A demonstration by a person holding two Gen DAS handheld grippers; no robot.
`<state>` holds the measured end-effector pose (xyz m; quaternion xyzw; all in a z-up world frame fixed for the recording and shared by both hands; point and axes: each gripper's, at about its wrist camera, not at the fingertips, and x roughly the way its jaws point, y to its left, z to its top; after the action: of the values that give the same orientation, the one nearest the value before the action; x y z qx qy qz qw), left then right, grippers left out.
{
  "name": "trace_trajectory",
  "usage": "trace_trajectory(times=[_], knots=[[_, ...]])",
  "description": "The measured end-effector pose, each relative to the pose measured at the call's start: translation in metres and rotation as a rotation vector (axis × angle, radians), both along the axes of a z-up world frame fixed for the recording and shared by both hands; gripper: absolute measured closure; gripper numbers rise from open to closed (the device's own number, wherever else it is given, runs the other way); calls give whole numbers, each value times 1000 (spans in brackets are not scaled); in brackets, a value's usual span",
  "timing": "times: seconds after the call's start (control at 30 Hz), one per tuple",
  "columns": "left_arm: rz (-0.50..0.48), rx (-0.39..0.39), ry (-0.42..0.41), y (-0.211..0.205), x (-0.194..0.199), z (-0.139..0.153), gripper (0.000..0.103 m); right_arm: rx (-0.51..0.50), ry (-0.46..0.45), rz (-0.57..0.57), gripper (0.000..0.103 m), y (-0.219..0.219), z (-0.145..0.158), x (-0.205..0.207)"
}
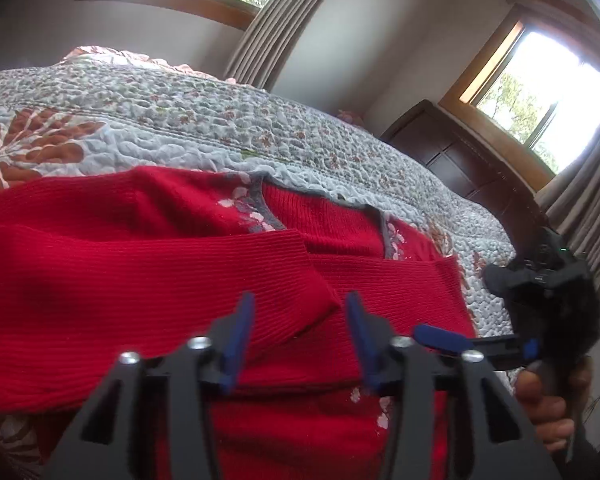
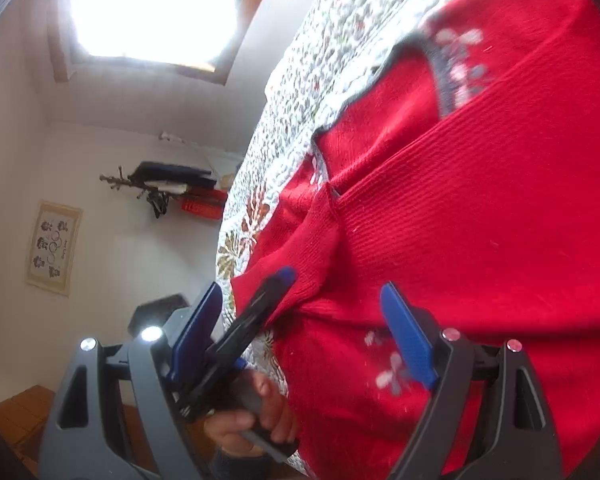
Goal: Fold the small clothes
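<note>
Red knit sweater (image 1: 148,280) lies spread on the quilted bed (image 1: 180,120), neckline toward the far edge (sleeves folded across the chest). Left gripper (image 1: 300,336) hovers released just over the near hem; right gripper (image 2: 300,320), also released, straddles the sweater's side edge, equally near.

The red sweater (image 1: 148,264) is matt ribbed knit with a grey trimmed neckline. The quilt (image 1: 172,120) beneath is puckered, stitched cloth. Each tool (image 1: 300,340) has matt black plastic arms, blue fingers (image 2: 410,336) and shiny metal screws.
</note>
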<state>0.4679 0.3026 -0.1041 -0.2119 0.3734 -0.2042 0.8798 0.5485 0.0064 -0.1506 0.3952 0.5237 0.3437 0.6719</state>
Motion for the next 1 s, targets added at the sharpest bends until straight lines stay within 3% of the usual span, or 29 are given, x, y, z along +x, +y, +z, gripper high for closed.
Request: trace_trajectory(times=[0.07, 0.2, 0.33, 0.43, 0.53, 0.73, 0.83, 0.87, 1.0], knots=[[-6, -41, -25, 16, -21, 6, 32, -17, 21, 18, 25, 11, -8, 11], [46, -73, -54, 58, -76, 7, 27, -58, 22, 78, 40, 28, -9, 22], [129, -96, -73, 97, -139, 1, 23, -205, 26, 127, 46, 46, -7, 33], [172, -145, -59, 116, -177, -9, 22, -249, 30, 135, 44, 55, -4, 35], [194, -158, -48, 123, -202, -16, 22, -231, 34, 148, 44, 62, -3, 41], [201, -183, -27, 128, -233, -24, 22, -180, 38, 135, 70, 60, -14, 51], [211, -168, -15, 130, -237, -25, 22, -211, 15, 114, 96, 67, -13, 51], [213, -166, -12, 130, -238, -25, 22, -223, -1, 111, 100, 66, -11, 50], [228, -162, -14, 136, -242, -21, 22, -268, -66, 100, 101, 66, 9, 53]])
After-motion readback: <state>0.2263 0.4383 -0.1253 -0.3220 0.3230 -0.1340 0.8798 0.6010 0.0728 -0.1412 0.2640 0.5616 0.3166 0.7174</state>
